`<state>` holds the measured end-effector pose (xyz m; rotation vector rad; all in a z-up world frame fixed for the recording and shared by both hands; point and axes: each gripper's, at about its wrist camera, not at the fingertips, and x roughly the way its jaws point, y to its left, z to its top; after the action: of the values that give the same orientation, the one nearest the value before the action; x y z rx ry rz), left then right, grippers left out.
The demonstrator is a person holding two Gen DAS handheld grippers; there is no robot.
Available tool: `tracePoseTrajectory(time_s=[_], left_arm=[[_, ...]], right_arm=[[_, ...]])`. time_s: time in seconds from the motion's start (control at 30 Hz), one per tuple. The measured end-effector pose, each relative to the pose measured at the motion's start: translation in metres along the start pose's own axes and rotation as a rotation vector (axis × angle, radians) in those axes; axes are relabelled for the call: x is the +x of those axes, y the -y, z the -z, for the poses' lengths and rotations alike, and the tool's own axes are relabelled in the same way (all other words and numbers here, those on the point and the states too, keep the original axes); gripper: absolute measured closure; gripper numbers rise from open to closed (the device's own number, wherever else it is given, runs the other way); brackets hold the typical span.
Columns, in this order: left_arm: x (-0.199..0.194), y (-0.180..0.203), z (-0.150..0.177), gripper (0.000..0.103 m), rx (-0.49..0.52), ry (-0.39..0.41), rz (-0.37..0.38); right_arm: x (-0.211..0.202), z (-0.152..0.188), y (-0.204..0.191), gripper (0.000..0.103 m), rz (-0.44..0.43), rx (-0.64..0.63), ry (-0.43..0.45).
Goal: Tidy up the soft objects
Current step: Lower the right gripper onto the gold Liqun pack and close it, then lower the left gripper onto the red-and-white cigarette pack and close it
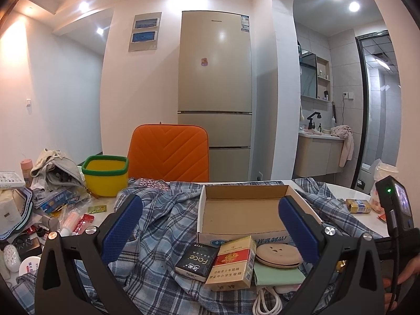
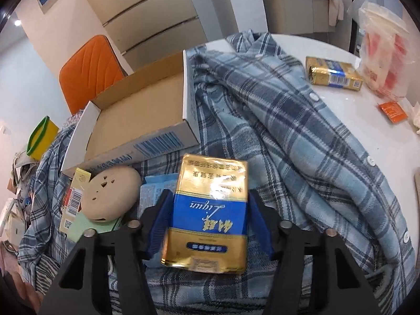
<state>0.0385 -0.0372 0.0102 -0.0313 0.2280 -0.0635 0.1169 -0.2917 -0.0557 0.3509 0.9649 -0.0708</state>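
My right gripper is shut on a gold and blue soft pack and holds it above the blue plaid shirt. My left gripper is open and empty above the same plaid shirt, in front of an open cardboard box. The box also shows in the right wrist view, empty. A second gold and blue pack lies on the white table to the right; it also shows in the left wrist view.
A black tissue pack, a red and gold carton, a beige round case and a white cable lie before the box. A yellow bin and clutter stand left. An orange chair is behind. A plastic bag is far right.
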Motion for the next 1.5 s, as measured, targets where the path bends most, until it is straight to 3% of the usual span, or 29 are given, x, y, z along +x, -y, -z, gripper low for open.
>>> tracePoseTrajectory(time_s=[0.23,0.37,0.53,0.73,0.77,0.87,0.97,1.2,1.27,1.5], left_arm=[[0.002,-0.001,-0.001,0.0,0.017,-0.017,-0.007],[0.013,-0.013,-0.001,0.0,-0.011,-0.098,-0.015],[0.039,-0.03,0.005,0.002,-0.119,-0.254,0.077],[0.069,-0.036,0.021,0.041,-0.232,-0.435,0.285],[0.071,-0.037,0.023,0.05,-0.249,-0.455,0.306],[0.079,-0.038,0.029,0.061,-0.288,-0.513,0.345],[0.087,-0.038,0.036,0.062,-0.318,-0.574,0.381],[0.102,-0.039,0.052,0.061,-0.344,-0.685,0.363],[0.101,-0.042,0.053,0.045,-0.345,-0.689,0.32],[0.102,-0.038,0.054,0.036,-0.313,-0.702,0.308]], right_arm=[[-0.037,0.006,-0.02,0.048,-0.013,-0.134,0.187],[-0.05,0.01,-0.029,0.048,-0.052,-0.19,0.249],[-0.058,0.013,-0.035,0.048,-0.077,-0.221,0.281],[-0.059,0.018,-0.045,0.048,-0.07,-0.27,0.305],[-0.059,0.019,-0.046,0.048,-0.07,-0.276,0.308],[-0.06,0.02,-0.048,0.048,-0.064,-0.283,0.312],[-0.06,0.02,-0.046,0.048,-0.061,-0.273,0.311],[-0.062,0.023,-0.046,0.048,-0.056,-0.285,0.328],[-0.062,0.023,-0.047,0.048,-0.054,-0.29,0.325],[-0.062,0.023,-0.049,0.048,-0.054,-0.297,0.32]])
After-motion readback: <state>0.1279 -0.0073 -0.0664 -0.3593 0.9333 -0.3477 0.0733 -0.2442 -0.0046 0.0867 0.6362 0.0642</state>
